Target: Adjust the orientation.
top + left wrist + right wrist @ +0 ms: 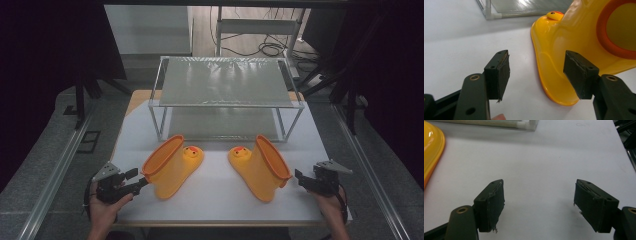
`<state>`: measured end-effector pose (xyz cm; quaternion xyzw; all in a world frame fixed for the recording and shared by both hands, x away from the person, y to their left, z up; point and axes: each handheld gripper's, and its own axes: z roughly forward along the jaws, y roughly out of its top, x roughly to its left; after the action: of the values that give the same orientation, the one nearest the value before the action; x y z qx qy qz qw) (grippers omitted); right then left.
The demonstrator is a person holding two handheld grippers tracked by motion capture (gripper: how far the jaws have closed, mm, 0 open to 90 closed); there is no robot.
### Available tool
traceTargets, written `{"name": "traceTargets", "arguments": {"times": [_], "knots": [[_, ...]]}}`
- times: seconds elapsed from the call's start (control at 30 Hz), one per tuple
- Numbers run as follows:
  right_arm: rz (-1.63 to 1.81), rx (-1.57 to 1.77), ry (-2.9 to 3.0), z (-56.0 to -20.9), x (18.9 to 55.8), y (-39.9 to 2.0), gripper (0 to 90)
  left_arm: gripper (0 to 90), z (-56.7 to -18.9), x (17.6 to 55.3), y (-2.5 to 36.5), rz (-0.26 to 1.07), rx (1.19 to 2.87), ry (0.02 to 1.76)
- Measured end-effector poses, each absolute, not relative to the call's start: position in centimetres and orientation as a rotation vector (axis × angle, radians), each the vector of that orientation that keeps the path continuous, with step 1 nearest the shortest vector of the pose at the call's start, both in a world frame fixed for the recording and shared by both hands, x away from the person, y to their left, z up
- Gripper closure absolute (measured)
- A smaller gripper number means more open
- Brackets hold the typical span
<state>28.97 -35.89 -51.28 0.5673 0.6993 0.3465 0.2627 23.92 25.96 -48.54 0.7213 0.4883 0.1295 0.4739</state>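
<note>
Yellow rubber with an orange cuff: two small duck-faced rain boots lie tipped on the white table, toes pointing inward toward each other, openings angled out toward the hands. The left boot lies just beside the left gripper, the right boot just beside the right gripper. Behind them stands a two-tier shelf rack with white posts and grey mesh shelves.

Both grippers are released, jaws spread wide with nothing between them. In the left gripper view the boot's sole and heel sit straight ahead of the jaws, with the right jaw already overlapping the shaft near the cuff. In the right gripper view the jaws face bare table, and a sliver of yellow boot shows at the far left.

These boots look light, hollow and glossy. The shaft would likely flex and squash under a pinch, and the smooth surface may slip. The orange cuff seems the best hold: one jaw inside the opening, one outside, closing on the thickened rim. The sole edge looks stiffer but curved, so less sure.

Open table lies in front of and between the boots. The rack's front posts and top shelf edge stand close behind the toes, so a lift needs to clear them. Table edges are near each gripper.
</note>
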Motion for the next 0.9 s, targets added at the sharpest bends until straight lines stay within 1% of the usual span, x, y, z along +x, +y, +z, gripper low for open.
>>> {"name": "traceTargets", "arguments": {"times": [0.27, 0.37, 0.57, 0.77, 0.9], "knots": [[0.937, 1.535, 1.888, -51.3, 28.9, -35.9, 24.5, 34.1, -48.4, 23.8, 26.1, 0.328, 1.756, 1.188], [0.929, 1.531, 1.892, -51.3, 29.0, -35.8, 24.5, 31.5, -48.3, 23.7, 26.2, 0.326, 1.751, 1.178], [0.936, 1.537, 1.889, -51.3, 28.9, -35.9, 24.6, 30.2, -47.9, 23.5, 26.1, 0.324, 1.763, 1.158], [0.942, 1.549, 1.895, -51.3, 29.1, -36.0, 24.7, 29.8, -47.9, 21.2, 26.7, 0.299, 1.774, 1.122], [0.939, 1.545, 1.896, -51.3, 29.1, -36.0, 24.7, 27.9, -47.4, 20.6, 26.3, 0.284, 1.791, 1.081]]}}
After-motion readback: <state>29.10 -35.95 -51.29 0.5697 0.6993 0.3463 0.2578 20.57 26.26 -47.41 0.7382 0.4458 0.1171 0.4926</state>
